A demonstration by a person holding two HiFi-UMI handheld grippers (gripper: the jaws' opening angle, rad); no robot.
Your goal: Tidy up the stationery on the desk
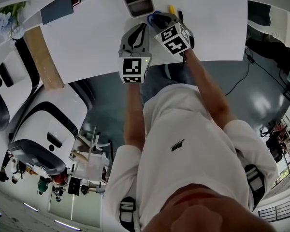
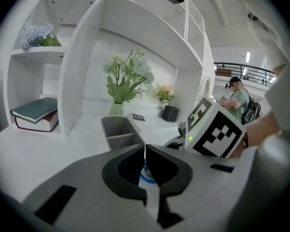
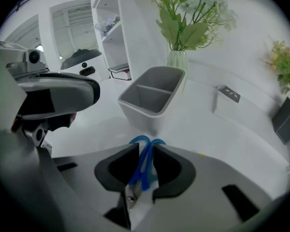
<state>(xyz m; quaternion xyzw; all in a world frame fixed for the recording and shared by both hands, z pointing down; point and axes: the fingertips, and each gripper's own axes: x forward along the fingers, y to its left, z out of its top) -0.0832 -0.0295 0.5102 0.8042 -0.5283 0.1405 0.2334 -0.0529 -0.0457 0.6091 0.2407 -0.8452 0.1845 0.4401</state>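
I'm over the white bench (image 1: 87,37) now, with the grey two-compartment organiser (image 3: 135,111) standing just ahead of both tools. My left hand-held gripper (image 2: 145,151) sits with its jaws drawn together, and I can't see anything pinched between them. My right hand-held gripper (image 3: 145,148) points steeply down, just beside the left one, with its jaws apart. The blue-handled scissors (image 3: 144,161) stand between those jaws, close in front of the organiser, and the pads aren't squeezing them.
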